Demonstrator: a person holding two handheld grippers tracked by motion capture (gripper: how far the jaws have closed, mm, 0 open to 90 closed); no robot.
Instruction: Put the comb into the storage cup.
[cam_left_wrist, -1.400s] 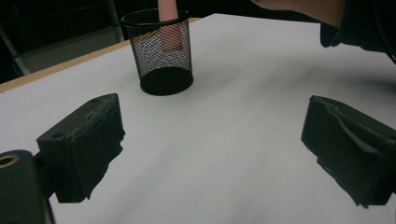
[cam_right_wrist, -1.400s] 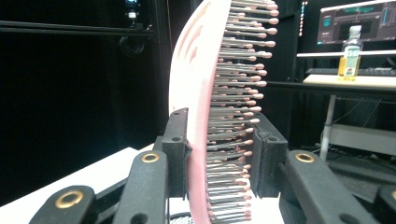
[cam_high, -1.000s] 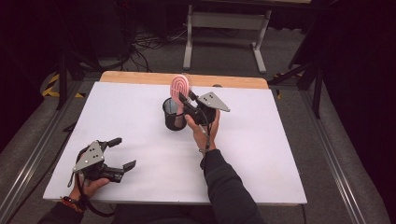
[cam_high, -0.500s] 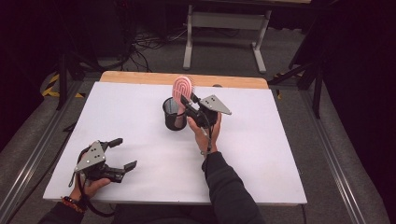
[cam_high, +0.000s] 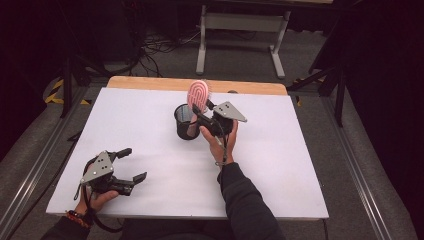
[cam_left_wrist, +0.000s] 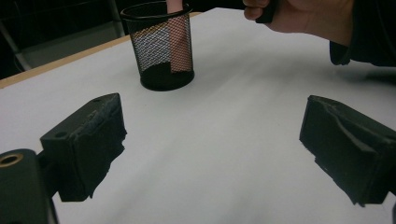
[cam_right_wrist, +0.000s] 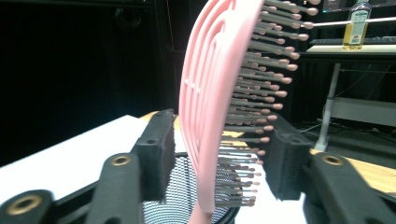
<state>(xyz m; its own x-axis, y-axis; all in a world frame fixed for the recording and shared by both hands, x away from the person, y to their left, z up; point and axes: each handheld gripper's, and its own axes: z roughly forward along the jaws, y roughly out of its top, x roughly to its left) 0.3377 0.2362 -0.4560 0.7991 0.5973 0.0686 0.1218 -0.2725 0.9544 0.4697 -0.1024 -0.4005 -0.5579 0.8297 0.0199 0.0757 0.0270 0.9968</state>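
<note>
Pink hairbrush (cam_right_wrist: 219, 107) upright in mesh cup (cam_high: 184, 121), loose between just-opened right hand-held gripper (cam_right_wrist: 219, 154); no readable writing.

Black two-jaw grippers (cam_high: 120, 165) with grey three-cornered plates — dark sleeve (cam_high: 247, 200), brass screws.

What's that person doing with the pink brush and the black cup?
The person has stood a pink hairbrush handle-down in a black mesh cup on the white table. The right gripper is at the brush head; its jaws have just been opening, with the brush between them but no longer squeezed. The left gripper rests open on the table, holding nothing.
</note>
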